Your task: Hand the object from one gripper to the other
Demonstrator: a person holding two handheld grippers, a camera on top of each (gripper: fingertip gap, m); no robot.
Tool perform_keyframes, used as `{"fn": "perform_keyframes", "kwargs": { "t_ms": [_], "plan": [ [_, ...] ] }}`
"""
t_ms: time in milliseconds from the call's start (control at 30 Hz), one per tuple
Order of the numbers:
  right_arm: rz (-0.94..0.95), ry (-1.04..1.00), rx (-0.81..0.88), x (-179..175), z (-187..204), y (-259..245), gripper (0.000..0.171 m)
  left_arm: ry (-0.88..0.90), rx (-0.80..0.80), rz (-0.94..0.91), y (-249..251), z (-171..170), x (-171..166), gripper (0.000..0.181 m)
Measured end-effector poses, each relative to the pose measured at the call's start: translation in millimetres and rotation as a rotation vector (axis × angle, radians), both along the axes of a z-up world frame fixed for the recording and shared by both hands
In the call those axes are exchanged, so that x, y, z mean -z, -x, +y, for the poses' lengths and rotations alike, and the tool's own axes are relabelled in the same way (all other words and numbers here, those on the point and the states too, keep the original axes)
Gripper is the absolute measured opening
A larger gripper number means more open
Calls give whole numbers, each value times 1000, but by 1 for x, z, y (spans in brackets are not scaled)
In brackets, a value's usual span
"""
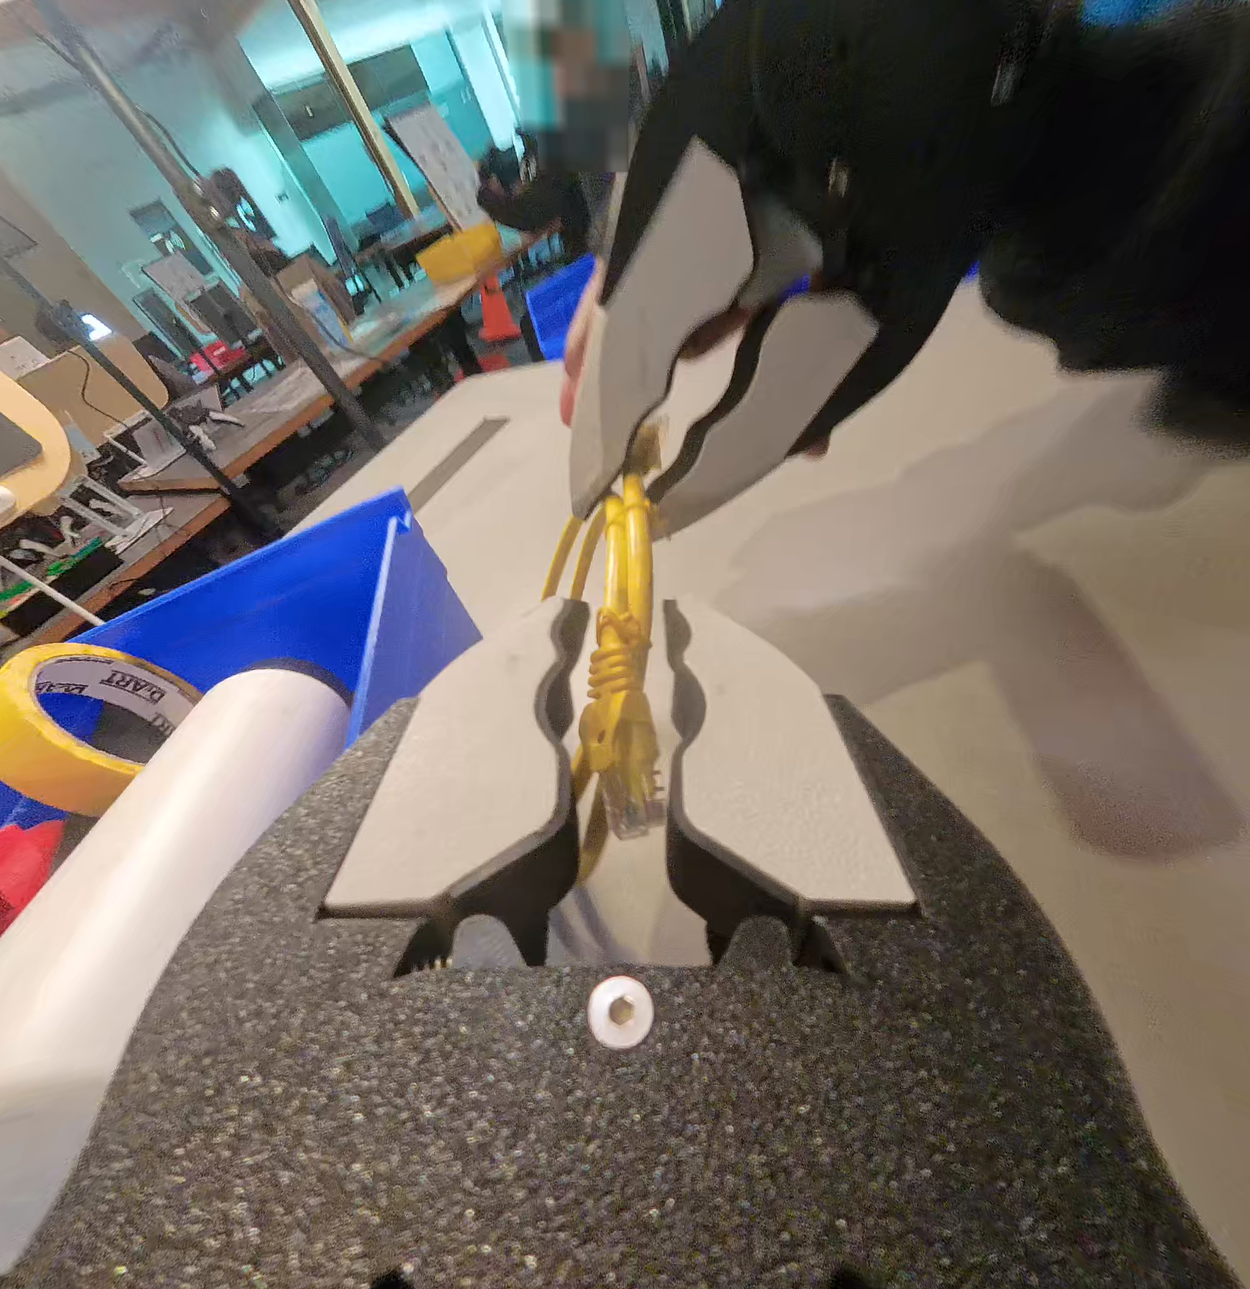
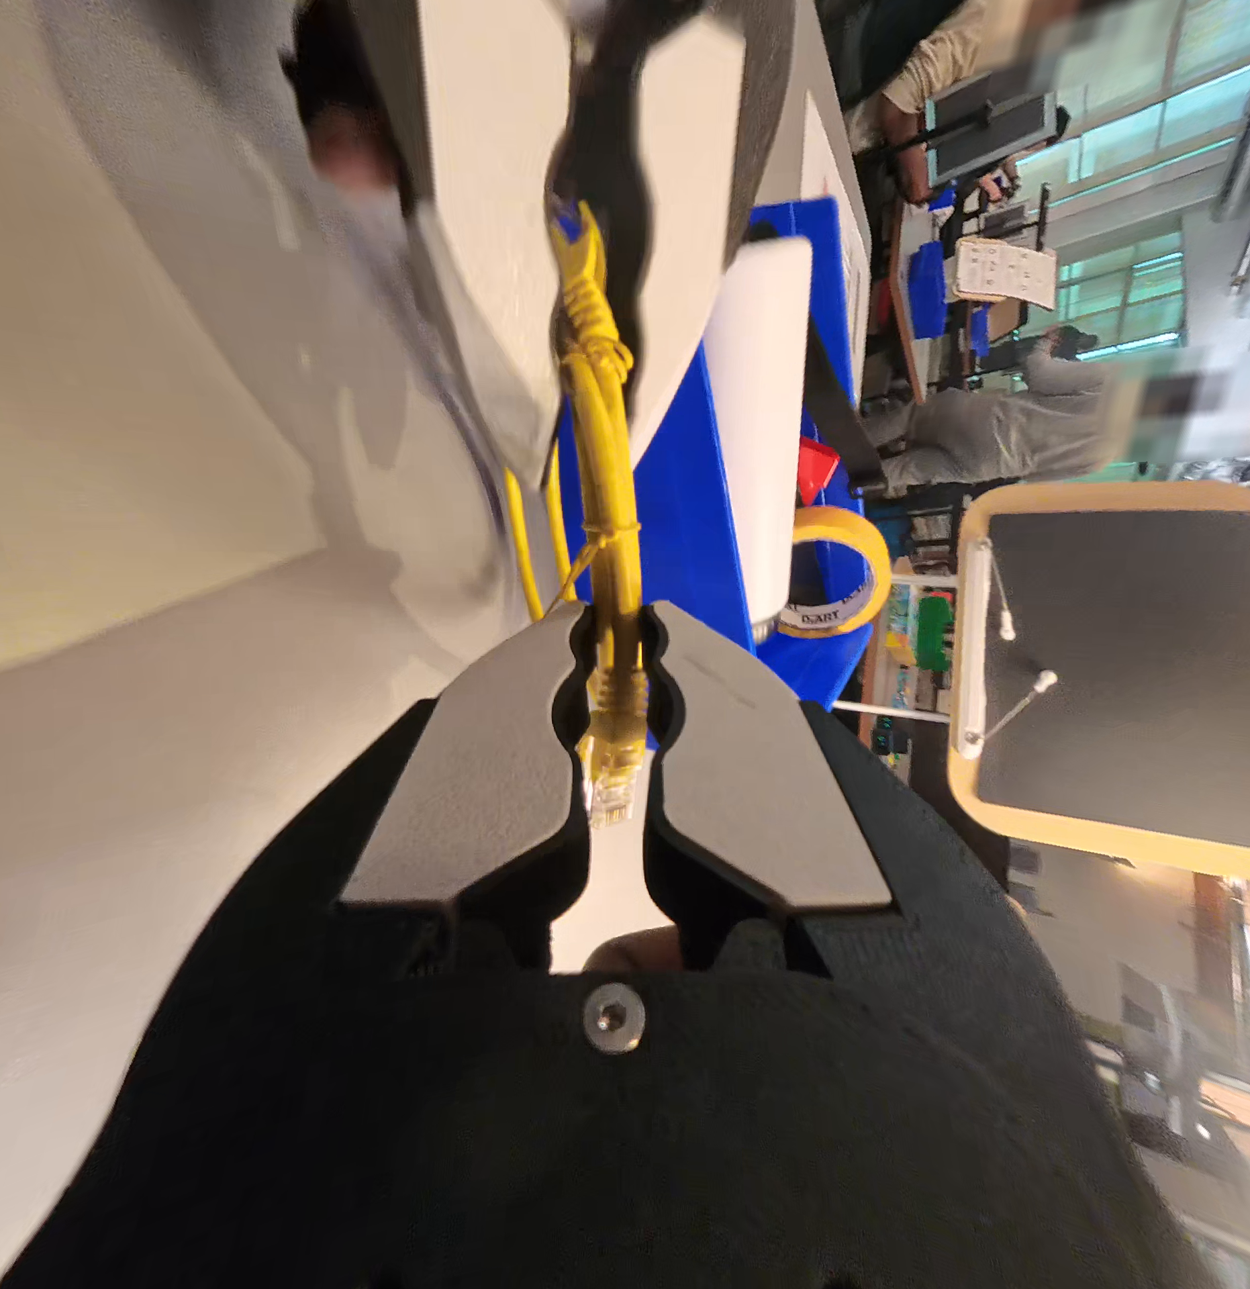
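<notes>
Surface: pale grey tabletop (image 1: 887, 558) under both tools, with a busy workshop of benches behind it.
Left gripper (image 1: 619, 614): jaws set narrow but apart, with a gap showing on both sides of the yellow cable (image 1: 626, 579) that runs between them; I cannot tell whether the tips still touch it.
Right gripper (image 2: 615, 614): jaws closed in on the other end of the bundle, tips pressing the cable (image 2: 608, 488) from both sides. Seen from the left wrist camera, it (image 1: 626, 499) comes in from above, pinching the bundle's far end.
Cable: a coiled, tied yellow network lead, held off the table, stretched between the two tools; one clear plug (image 1: 633, 802) lies between the left fingers, another (image 2: 608, 788) between the right ones.
Beside the left tool: a blue bin (image 1: 294, 614), a white tube (image 1: 120, 872) lying across it, and a roll of yellow tape (image 1: 57, 725).
Farther off: an orange cone (image 1: 498, 310) by the benches.
</notes>
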State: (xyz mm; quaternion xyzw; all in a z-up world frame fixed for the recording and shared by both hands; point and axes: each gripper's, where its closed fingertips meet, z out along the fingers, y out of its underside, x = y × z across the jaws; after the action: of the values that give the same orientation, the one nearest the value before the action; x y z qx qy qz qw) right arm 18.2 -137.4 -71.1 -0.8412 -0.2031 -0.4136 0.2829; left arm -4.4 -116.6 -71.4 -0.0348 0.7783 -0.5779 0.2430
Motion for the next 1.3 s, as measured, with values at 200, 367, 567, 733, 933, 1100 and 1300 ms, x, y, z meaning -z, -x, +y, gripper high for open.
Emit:
{"fn": "perform_keyframes", "kwargs": {
  "t_ms": [200,367,567,733,933,1100,1300],
  "plan": [
    [113,-276,39,-19,-37,-20,11,265,16,79,-2,9,-38,55],
    [313,-691,-23,-58,-63,-17,11,398,5,222,-13,16,-43,61],
    [736,-1071,-176,-62,-70,-12,11,352,-16,196,-14,12,-36,66],
    [920,-1121,-223,-50,-51,-9,11,326,8,265,-11,6,-26,64],
    [932,-1033,-163,-34,-30,-5,12,387,61,339,-8,9,-29,3],
    [677,-899,26,-17,-34,-19,27,360,30,238,-7,11,-32,2],
    [338,-671,118,-9,-42,-10,46,260,-46,-66,-3,10,-34,2]
  ]
}}
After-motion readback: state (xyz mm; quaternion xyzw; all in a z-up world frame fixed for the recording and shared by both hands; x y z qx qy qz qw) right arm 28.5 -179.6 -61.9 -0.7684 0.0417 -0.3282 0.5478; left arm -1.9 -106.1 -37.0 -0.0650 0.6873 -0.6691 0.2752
